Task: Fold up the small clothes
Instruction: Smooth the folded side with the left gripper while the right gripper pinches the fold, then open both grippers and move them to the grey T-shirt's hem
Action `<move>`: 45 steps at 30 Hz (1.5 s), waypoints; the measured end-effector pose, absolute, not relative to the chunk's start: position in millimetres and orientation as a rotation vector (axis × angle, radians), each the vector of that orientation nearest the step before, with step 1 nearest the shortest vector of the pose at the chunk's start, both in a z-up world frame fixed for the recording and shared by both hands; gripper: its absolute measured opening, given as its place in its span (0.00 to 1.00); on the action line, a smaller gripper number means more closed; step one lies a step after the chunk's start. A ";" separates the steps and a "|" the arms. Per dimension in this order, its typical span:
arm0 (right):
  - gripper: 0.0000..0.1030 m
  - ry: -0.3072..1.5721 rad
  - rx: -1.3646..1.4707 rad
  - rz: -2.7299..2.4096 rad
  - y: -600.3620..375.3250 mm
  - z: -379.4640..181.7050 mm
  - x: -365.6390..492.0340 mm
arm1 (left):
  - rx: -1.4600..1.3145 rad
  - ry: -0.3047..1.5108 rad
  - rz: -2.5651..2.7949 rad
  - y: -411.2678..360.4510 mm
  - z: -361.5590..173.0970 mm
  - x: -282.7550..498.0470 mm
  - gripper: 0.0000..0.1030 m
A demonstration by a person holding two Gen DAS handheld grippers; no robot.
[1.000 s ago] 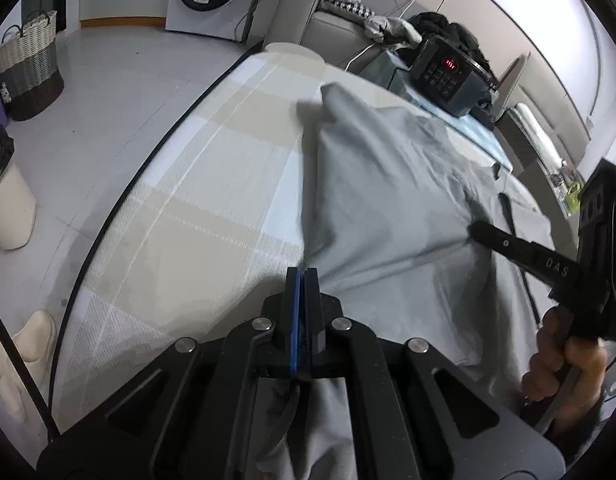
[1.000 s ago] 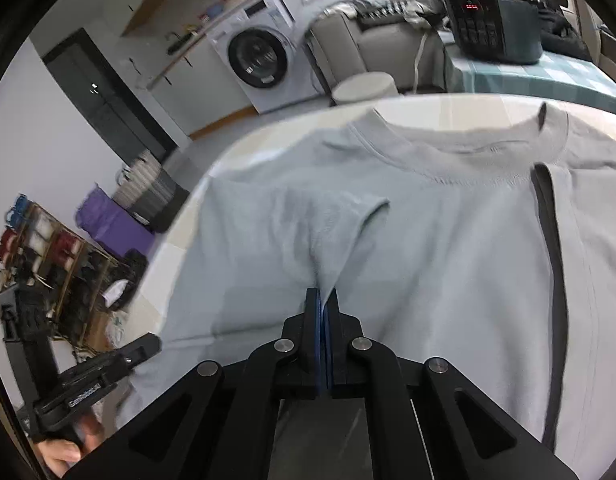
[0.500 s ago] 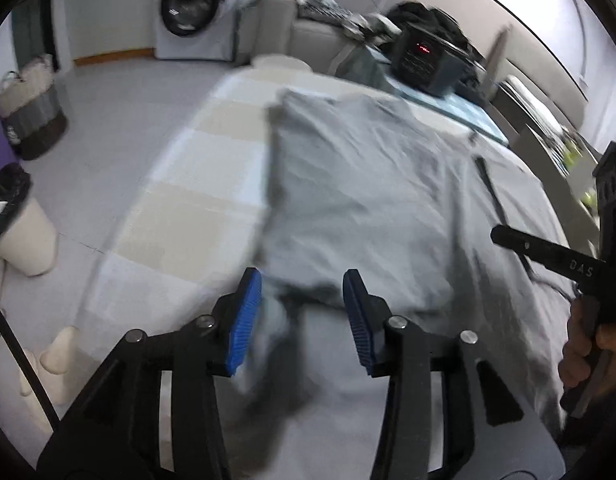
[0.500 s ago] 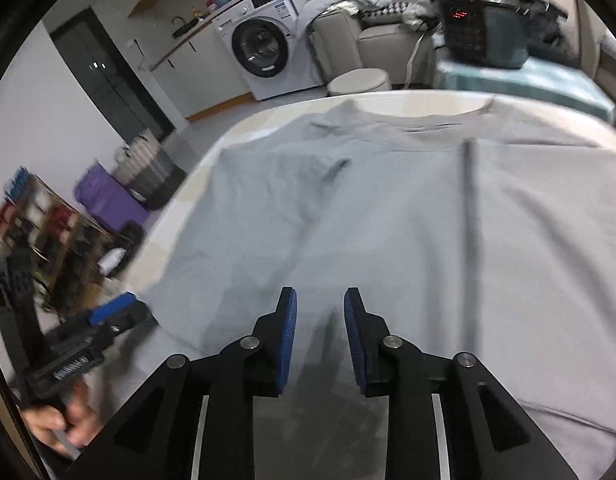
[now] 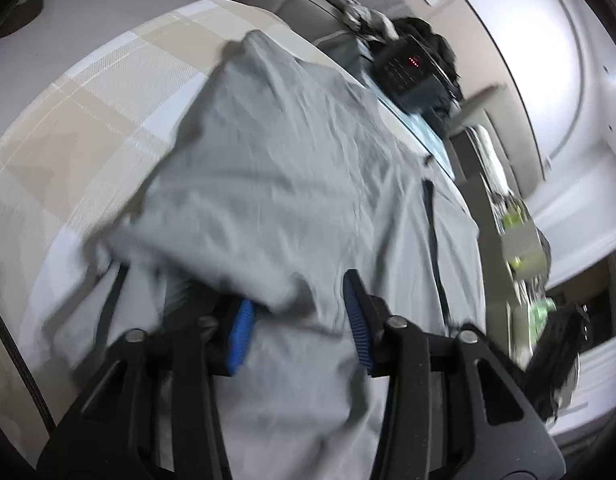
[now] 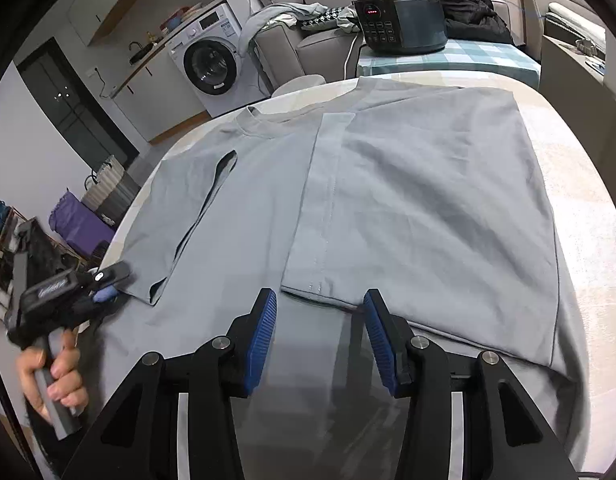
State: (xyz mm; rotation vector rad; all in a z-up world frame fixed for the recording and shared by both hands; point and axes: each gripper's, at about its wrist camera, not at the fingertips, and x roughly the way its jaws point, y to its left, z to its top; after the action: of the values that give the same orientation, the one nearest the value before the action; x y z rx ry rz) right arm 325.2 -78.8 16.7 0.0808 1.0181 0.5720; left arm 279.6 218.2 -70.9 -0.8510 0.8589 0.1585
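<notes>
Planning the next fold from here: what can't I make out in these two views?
- T-shirt hem: cut off behind the right gripper in the right wrist view.
- Left gripper: left wrist view motion-blurred; whether its pads touch cloth is unclear.
- Cooker display: too small to read.

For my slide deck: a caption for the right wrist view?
Open right gripper above a grey T-shirt with both sides folded inward on the table.

Home living space, washing machine (image 6: 212,65), sofa (image 6: 308,40) (clothes piled on it), laundry basket (image 6: 108,192)
</notes>
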 end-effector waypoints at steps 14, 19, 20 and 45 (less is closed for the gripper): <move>0.45 1.029 0.133 0.611 -58.8 19.7 331.1 | -0.859 0.927 0.104 202.2 -76.1 304.9 0.12; 0.45 0.983 0.185 0.713 -0.3 31.1 349.7 | -0.834 0.906 0.105 194.3 -78.5 290.0 0.14; 0.45 0.972 0.191 0.729 14.1 32.9 355.6 | -0.833 0.895 0.107 192.6 -79.0 288.2 0.13; 0.28 0.998 0.126 0.595 101.2 23.8 450.7 | -0.667 0.930 0.123 184.7 -62.0 264.7 0.13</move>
State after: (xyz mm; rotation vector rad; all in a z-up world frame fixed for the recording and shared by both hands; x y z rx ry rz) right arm 450.7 101.2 23.8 0.1257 0.9984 0.5950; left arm 264.7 184.7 -62.0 -0.6669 0.9298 0.1228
